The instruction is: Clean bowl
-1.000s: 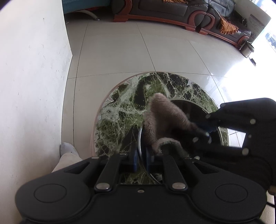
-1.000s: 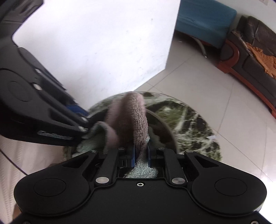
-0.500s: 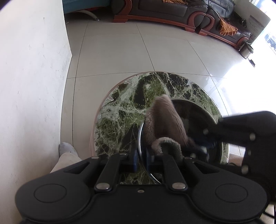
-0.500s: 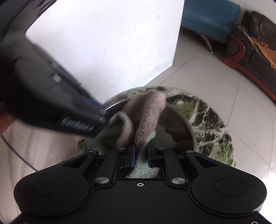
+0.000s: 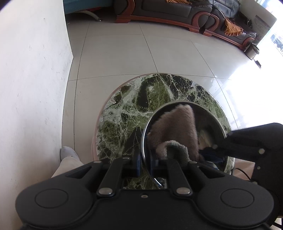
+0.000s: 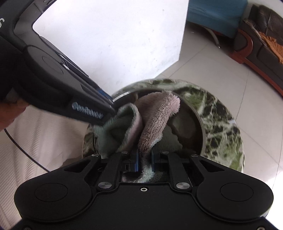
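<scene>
By the left edge of the left wrist view, a foot (image 5: 68, 153) stands on the floor (image 5: 115, 54) next to the wall (image 5: 30, 74). The round green table (image 5: 134, 109) comes next. The bowl (image 5: 208, 113) sits on the table's right side, near the right edge. The left gripper (image 5: 144, 163) is closed on the bowl's near rim, one finger inside and one outside. A cloth (image 5: 176, 127) is bunched inside the bowl. The right gripper (image 6: 144, 163) is closed on the cloth and comes into the bowl from the right. A sofa (image 5: 176, 10) stands far behind.
</scene>
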### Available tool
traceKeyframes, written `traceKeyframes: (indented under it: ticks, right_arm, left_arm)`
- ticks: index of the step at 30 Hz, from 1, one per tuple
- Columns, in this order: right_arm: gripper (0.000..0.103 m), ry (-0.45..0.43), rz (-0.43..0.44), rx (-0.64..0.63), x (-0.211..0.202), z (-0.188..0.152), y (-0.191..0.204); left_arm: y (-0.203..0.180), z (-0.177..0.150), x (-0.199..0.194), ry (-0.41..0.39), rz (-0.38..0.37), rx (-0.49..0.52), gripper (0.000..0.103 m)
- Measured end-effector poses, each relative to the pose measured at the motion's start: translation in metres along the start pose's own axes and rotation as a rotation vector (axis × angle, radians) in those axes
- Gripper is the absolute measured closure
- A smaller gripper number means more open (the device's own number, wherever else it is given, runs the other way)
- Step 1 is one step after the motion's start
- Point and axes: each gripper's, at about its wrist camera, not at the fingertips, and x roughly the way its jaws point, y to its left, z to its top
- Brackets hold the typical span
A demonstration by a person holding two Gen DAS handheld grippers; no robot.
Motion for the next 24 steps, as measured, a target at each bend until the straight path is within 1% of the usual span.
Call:
traceKeyframes:
  ticks: [4, 5, 9, 13, 16, 17, 21, 24]
  right_arm:
    - [0.091, -0.034, -0.061, -0.015, 0.003, 0.008, -0.01]
    - [0.091, -0.034, -0.076, -0.021, 0.004, 0.008, -0.013]
    - [0.091, -0.004, -0.086, -0.031, 0.0, -0.002, -0.012]
    - [0.09, 0.039, -0.039, -0.016, -0.001, -0.011, -0.004]
    - [0.09, 0.029, -0.003, -0.016, -0.004, -0.008, 0.006]
    - [0.091, 0.017, -0.004, -0.023, -0.004, -0.004, 0.007]
    - [0.091, -0.03, -0.056, -0.037, 0.003, 0.01, 0.002]
    - [0.091, -0.017, -0.108, -0.055, 0.005, 0.008, -0.003]
  left_arm:
    - [-0.001, 0.001, -0.001, 0.005, 0.007, 0.002, 0.093]
    - [-0.001, 0.001, 0.0, 0.006, 0.008, 0.002, 0.093]
    - [-0.002, 0.002, 0.0, 0.008, 0.009, -0.003, 0.093]
    - [-0.003, 0.0, -0.001, 0.01, 0.014, -0.002, 0.093]
    - [-0.004, -0.001, -0.002, 0.011, 0.027, 0.005, 0.093]
    - [-0.004, -0.002, -0.003, 0.011, 0.032, 0.005, 0.093]
    - [-0.005, -0.004, -0.004, 0.007, 0.046, -0.001, 0.093]
    - [-0.008, -0.005, -0.006, 0.005, 0.056, 0.002, 0.093]
